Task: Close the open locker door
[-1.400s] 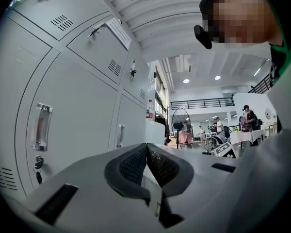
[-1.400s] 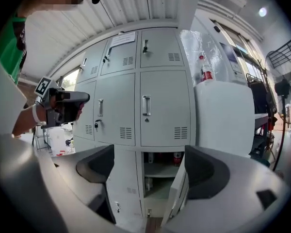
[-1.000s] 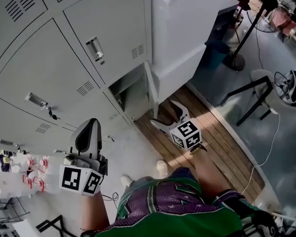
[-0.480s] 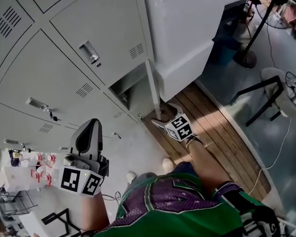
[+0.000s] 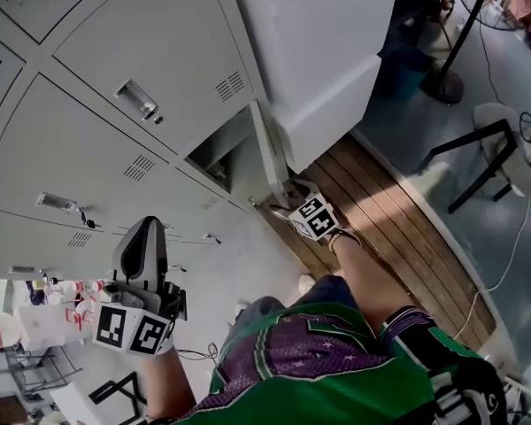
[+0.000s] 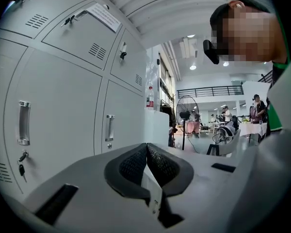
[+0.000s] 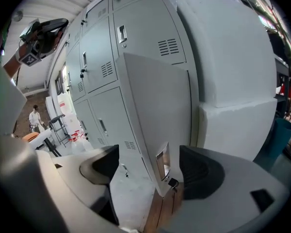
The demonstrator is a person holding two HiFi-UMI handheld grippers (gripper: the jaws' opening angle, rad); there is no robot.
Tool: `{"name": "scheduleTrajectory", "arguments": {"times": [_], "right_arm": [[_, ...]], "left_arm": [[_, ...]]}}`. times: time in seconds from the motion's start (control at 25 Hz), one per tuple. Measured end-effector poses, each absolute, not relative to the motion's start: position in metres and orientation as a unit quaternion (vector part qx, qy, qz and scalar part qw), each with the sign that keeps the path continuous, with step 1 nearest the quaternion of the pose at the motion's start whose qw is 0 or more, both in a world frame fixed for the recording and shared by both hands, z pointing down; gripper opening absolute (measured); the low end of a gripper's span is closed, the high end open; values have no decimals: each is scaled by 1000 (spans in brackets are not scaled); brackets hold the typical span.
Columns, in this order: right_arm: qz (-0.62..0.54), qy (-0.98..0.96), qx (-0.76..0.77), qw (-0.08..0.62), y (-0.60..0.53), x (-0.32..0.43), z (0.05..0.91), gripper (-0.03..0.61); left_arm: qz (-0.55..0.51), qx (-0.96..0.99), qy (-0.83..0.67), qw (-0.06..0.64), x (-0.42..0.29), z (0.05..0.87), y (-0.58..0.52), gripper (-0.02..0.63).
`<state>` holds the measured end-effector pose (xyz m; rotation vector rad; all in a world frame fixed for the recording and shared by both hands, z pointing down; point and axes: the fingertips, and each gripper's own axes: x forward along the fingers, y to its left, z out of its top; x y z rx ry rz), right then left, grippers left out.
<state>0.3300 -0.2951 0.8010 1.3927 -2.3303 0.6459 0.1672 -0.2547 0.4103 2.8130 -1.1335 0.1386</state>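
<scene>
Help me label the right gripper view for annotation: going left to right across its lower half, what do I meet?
Person in white, far back → left pad → open locker door, standing between the jaws → right pad.

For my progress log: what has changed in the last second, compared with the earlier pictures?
The right gripper came down to the locker door. Its jaws have just been closing a little, and the door's free edge is between them, not pressed. The left gripper stayed raised with jaws shut, and the door is still open.
</scene>
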Motion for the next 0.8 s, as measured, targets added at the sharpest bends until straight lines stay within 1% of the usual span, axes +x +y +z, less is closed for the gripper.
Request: {"name": "scheduleTrajectory", "arguments": {"times": [0.12, 0.32, 0.56, 0.68, 0.8], "right_arm": [[232, -823, 485, 182, -300, 329, 816, 379], [248, -823, 479, 180, -307, 323, 832, 367], [270, -818, 478, 170, -316, 324, 847, 302], [275, -815, 484, 158, -320, 325, 849, 235], [286, -814, 482, 152, -321, 321, 852, 222]], "left_arm": [[32, 924, -373, 78, 167, 414, -256, 21], [39, 924, -372, 85, 170, 422, -258, 21], [39, 921, -378, 84, 167, 424, -256, 21], [45, 919, -383, 82, 163, 426, -254, 21], [41, 917, -388, 86, 157, 426, -252, 21]]}}
